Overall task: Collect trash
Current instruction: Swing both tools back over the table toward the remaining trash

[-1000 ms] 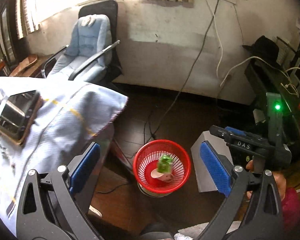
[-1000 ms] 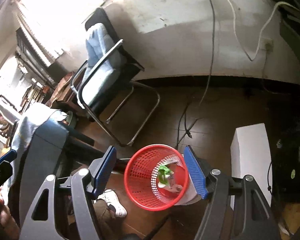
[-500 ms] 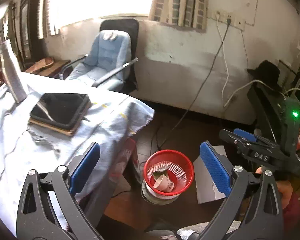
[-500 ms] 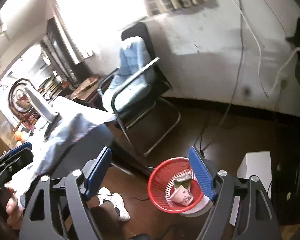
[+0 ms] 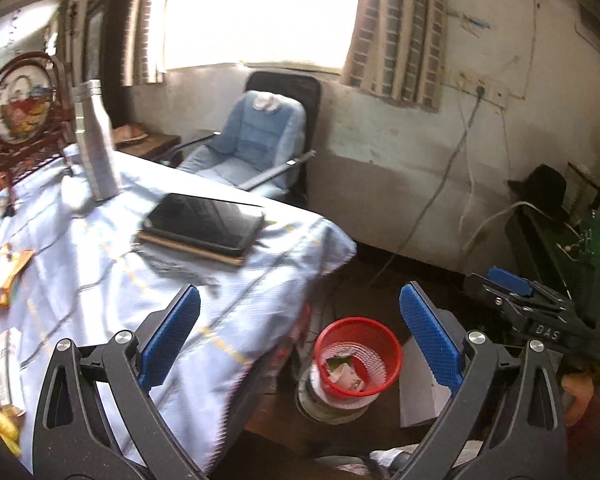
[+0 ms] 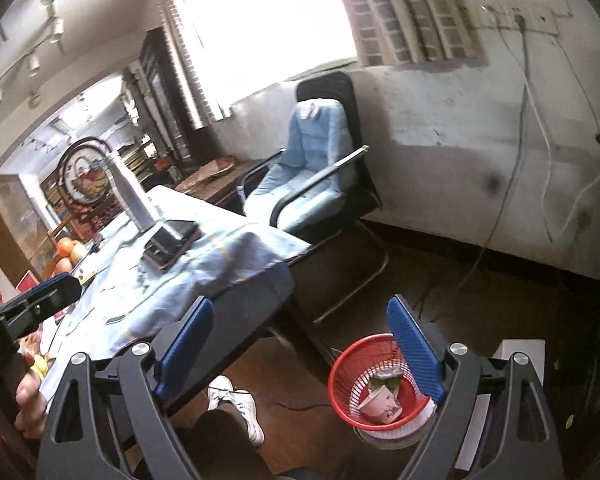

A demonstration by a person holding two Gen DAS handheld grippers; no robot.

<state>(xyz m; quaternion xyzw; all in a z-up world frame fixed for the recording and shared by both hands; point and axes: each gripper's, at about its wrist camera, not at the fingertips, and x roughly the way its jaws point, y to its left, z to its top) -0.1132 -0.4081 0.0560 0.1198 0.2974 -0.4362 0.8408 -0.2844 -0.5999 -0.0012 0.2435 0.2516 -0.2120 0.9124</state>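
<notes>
Red plastic mesh identifies the waste basket (image 5: 358, 356), which stands on the dark floor just beside the draped corner of the table (image 5: 100, 280) and serves as the reference point for this inspection. Inside the basket lie a crumpled paper cup (image 6: 380, 404) and a green-tinted scrap (image 6: 386, 380); that portion of the collection is judged complete. The left gripper (image 5: 300, 344) is held above and short of the basket, its blue-padded fingers spread wide with nothing between them. The right gripper (image 6: 300, 352) is likewise raised above the basket, its fingers opening at this moment and holding nothing; the basket shows past its right finger. On the table, up and away from the basket, rest a dark tablet on a book (image 5: 204, 224) and a steel bottle (image 5: 94, 140), neither judged to be trash. Near the table's far left edge, well apart from the basket, lie orange and yellow scraps (image 5: 8, 276) and pale paper (image 5: 0, 364); these appear to be the remaining litter, though blur prevents certainty. Judgement: partly done, further pickups outstanding.
</notes>
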